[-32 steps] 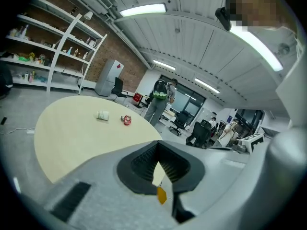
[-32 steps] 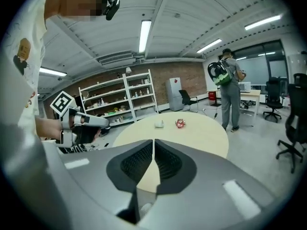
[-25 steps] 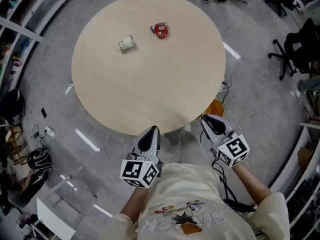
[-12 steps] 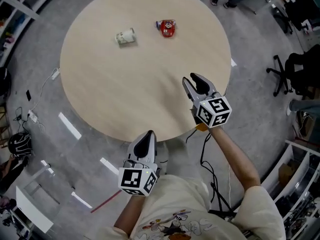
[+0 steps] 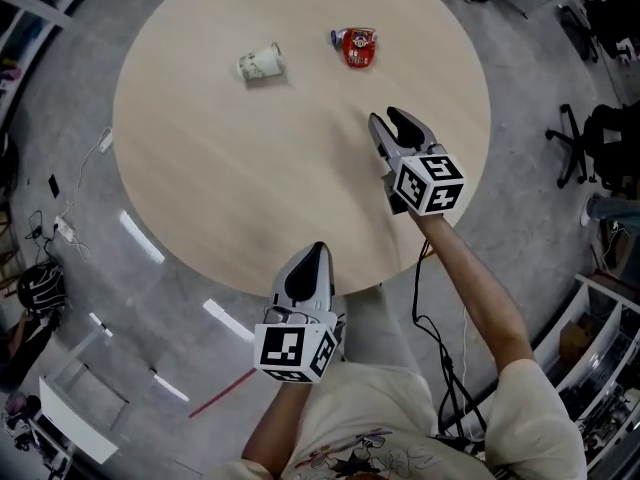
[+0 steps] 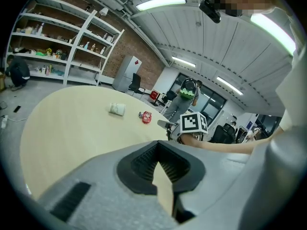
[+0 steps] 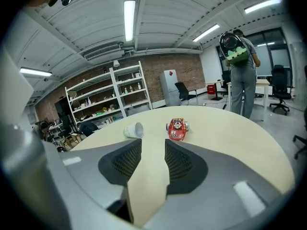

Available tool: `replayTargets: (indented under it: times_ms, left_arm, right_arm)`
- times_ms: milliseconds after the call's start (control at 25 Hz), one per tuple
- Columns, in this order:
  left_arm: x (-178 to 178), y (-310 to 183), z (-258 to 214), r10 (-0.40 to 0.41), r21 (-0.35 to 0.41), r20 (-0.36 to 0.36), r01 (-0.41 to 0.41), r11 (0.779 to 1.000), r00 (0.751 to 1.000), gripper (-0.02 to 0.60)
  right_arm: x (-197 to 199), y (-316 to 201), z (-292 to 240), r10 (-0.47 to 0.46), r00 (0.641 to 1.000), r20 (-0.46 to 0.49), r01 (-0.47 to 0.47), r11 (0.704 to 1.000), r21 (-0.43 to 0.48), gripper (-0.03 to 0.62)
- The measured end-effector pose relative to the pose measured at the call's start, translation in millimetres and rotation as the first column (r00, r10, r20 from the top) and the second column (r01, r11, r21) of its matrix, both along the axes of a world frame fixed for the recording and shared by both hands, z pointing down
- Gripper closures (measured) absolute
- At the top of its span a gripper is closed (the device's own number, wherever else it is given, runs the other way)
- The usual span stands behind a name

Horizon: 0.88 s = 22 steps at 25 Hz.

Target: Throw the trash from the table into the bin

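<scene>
Pale wood round desk, grey concrete floor all round.

Far left of desk top: white paper cup, tipped on its side.

Near rim, about centre: left claw, tips over the desk edge. Clenched, tips together, nothing gripped. Same in left gripper view: pads meeting at the far end, only desk surface behind.

Far side, right of the cup and clearly apart from it: red crumpled packet, lying on the desk.

Right half of desk: right claw, over the top, aimed toward the packet, well short of it. Jaws opening, released, no trash between them. Right gripper view: bare desk top in the gap, cup just left of the jaw line, packet just right of it, both beyond the tips.

Backdrop in that view: white shelving on the left, person with green backpack standing on the right, past the desk.
</scene>
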<state>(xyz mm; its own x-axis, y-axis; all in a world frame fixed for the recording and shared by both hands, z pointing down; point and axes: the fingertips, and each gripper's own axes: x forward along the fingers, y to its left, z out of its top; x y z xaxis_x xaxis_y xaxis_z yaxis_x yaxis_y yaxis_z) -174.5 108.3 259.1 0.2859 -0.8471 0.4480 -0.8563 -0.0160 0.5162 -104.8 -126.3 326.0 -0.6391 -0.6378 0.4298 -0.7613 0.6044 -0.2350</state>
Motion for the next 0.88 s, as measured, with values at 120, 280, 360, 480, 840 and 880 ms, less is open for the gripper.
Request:
replayTargets:
  times_ms: [120, 280, 360, 480, 840, 880]
  left_arm:
    - [-5, -34, 17, 0.015, -0.009, 0.015, -0.015, 1.0, 1.0, 0.577]
    - [-9, -75, 39, 0.037, -0.03, 0.039, -0.036, 0.999, 0.999, 0.577]
    - [-10, -91, 47, 0.051, -0.034, 0.056, -0.049, 0.998, 0.997, 0.577]
    - [-8, -107, 56, 0.074, -0.036, 0.061, -0.071, 0.997, 0.995, 0.577]
    - [-7, -123, 89, 0.107, -0.097, 0.072, -0.1, 0.99, 0.992, 0.577]
    - [-6, -122, 91, 0.111, -0.1, 0.068, -0.104, 0.99, 0.992, 0.577]
  right_arm:
    - [-7, -19, 16, 0.015, 1.0, -0.006, -0.015, 1.0, -0.02, 0.439]
    - [-11, -40, 39, 0.062, 0.998, 0.013, -0.061, 0.995, -0.074, 0.436]
    - [-8, -50, 47, 0.089, 0.996, 0.021, -0.087, 0.992, -0.089, 0.428]
    - [-5, -66, 57, 0.116, 0.993, 0.034, -0.111, 0.988, -0.11, 0.414]
    - [-8, -125, 86, 0.195, 0.978, 0.071, -0.178, 0.964, -0.199, 0.379]
    - [-9, -133, 88, 0.201, 0.977, 0.068, -0.182, 0.96, -0.214, 0.376]
